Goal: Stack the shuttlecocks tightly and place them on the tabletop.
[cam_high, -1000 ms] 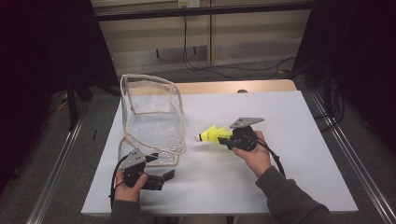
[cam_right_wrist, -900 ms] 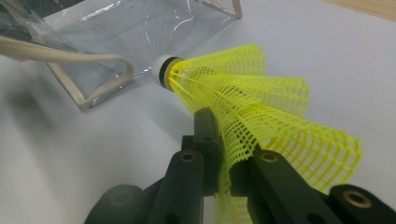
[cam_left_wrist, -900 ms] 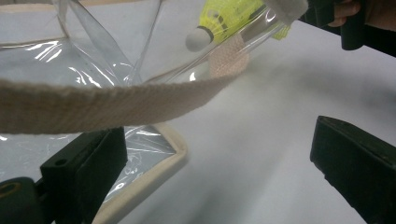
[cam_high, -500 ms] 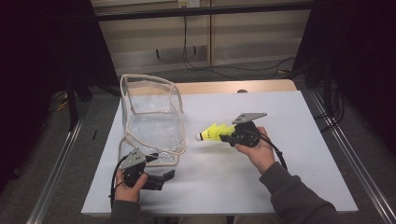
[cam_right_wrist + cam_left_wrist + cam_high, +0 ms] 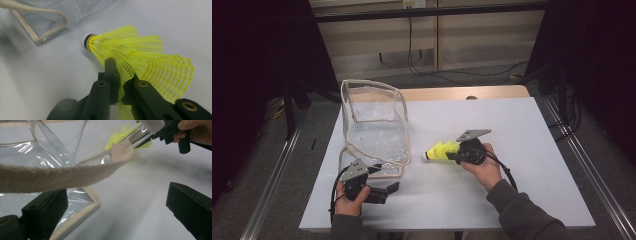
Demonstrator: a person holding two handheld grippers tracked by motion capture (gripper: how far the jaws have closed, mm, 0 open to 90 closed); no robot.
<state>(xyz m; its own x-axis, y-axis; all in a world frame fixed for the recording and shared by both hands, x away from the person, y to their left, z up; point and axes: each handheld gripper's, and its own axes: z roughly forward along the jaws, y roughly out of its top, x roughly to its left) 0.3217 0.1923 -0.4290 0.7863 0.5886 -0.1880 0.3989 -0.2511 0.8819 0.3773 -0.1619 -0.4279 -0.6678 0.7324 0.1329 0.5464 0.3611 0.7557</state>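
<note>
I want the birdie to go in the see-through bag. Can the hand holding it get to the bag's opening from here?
Probably yes. The right gripper pinches the yellow shuttlecock beside the clear bag, with only bare table between.

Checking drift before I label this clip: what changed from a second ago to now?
Very little. The right gripper, shut on the yellow shuttlecock, shifted only a touch between frames and now sits just above the table, cork pointing toward the clear bag. The grip looks the same; nothing was let go or picked up. The left gripper stayed by the bag's near corner, jaws apart, and the bag did not move.
</note>
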